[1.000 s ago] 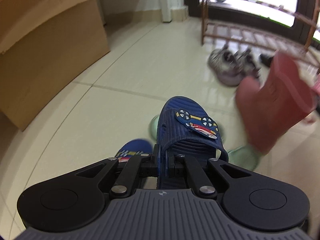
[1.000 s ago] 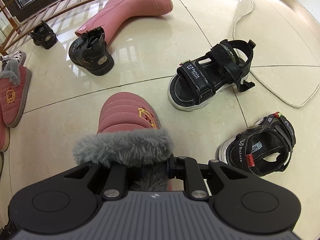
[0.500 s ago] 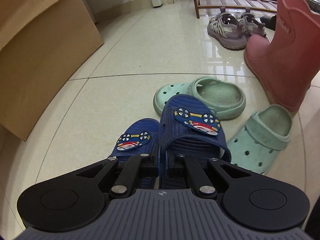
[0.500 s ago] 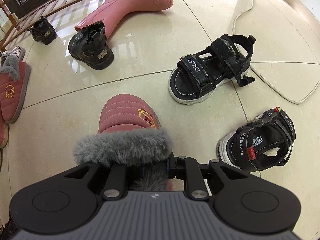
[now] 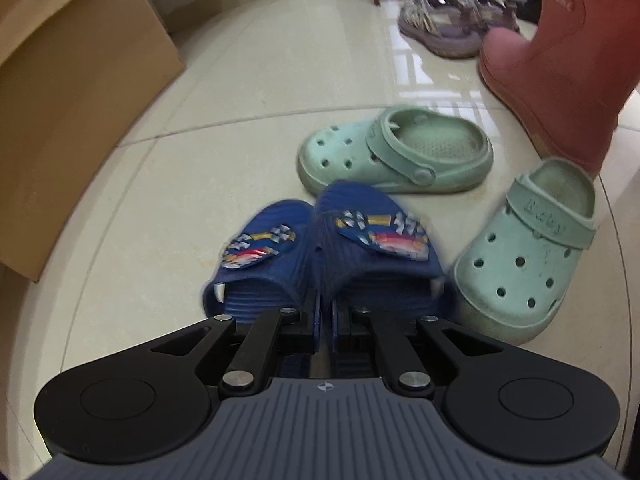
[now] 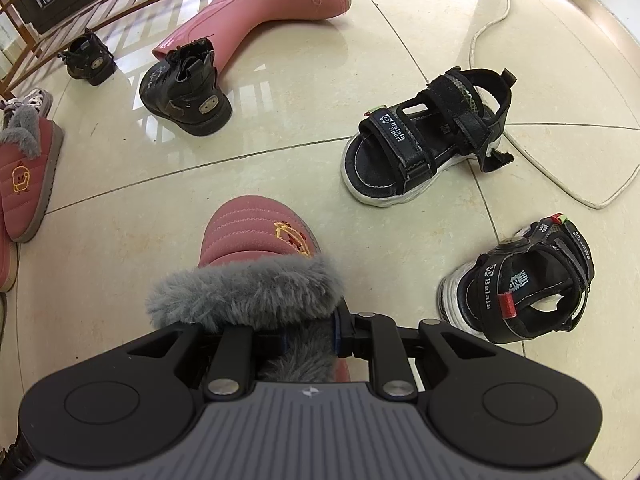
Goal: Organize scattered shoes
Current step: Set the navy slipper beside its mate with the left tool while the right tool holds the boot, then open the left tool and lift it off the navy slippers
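Lowered left jaws pinching blue slide beside its mate, right jaws clamping fur-cuffed pink slipper

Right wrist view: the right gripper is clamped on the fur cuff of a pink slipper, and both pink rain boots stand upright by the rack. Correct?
Not quite. The right gripper does hold the pink slipper by its fur cuff, but the right wrist view shows only one pink rain boot, and it lies on its side near the rack, not upright.
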Available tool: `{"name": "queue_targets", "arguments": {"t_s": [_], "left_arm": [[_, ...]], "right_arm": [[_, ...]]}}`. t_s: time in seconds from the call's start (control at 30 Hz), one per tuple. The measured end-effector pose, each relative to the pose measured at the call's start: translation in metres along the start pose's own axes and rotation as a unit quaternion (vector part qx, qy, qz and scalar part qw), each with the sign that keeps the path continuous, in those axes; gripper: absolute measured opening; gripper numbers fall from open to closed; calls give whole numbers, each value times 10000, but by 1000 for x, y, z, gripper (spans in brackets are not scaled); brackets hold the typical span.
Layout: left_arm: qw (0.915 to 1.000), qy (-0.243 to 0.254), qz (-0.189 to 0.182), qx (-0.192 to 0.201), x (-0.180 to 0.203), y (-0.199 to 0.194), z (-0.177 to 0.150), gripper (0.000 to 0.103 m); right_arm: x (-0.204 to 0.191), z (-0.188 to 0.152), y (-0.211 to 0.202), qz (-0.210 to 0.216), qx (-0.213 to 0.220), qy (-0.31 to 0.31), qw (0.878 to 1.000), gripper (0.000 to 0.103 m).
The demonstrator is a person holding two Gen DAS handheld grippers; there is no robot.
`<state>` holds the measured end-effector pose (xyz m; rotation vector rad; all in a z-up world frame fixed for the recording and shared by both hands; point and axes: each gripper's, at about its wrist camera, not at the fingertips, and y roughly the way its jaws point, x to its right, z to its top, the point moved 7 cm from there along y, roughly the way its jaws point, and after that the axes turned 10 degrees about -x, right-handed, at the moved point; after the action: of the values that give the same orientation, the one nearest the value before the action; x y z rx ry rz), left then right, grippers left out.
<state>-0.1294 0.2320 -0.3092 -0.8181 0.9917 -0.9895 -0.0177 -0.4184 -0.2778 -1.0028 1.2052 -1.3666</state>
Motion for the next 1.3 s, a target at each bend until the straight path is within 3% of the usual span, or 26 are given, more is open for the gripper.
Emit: {"name": "queue_targets", "arguments": {"t_s": [0.27, 0.43, 0.57, 0.73, 0.93, 1.1, 1.3], "left_arm": [[9996, -233, -113, -133, -8, 12, 3, 5], [9962, -748, -188, -410, -12, 16, -7, 5], [9943, -1058, -75, -123, -20, 2, -6, 9], [9933, -1158, -54, 11, -26, -11, 0, 31], [9903, -1369, 42, 225, -26, -36, 4, 40], [9912, -1148, 41, 652, -7, -72, 18, 44], [9883, -1003, -501, 1037, 28, -108, 49, 46]], "right_arm": [[-1, 0, 0, 4, -8, 0, 10000, 23], [-1, 0, 0, 8, -12, 0, 10000, 23], [0, -2, 0, 6, -23, 22, 10000, 23], [5, -5, -5, 37, 57, 134, 9999, 23], [16, -17, -22, 100, 128, 285, 9995, 23], [34, -35, -45, 146, 194, 560, 9981, 23], [75, -61, -78, 109, 369, 1326, 9904, 23]]}}
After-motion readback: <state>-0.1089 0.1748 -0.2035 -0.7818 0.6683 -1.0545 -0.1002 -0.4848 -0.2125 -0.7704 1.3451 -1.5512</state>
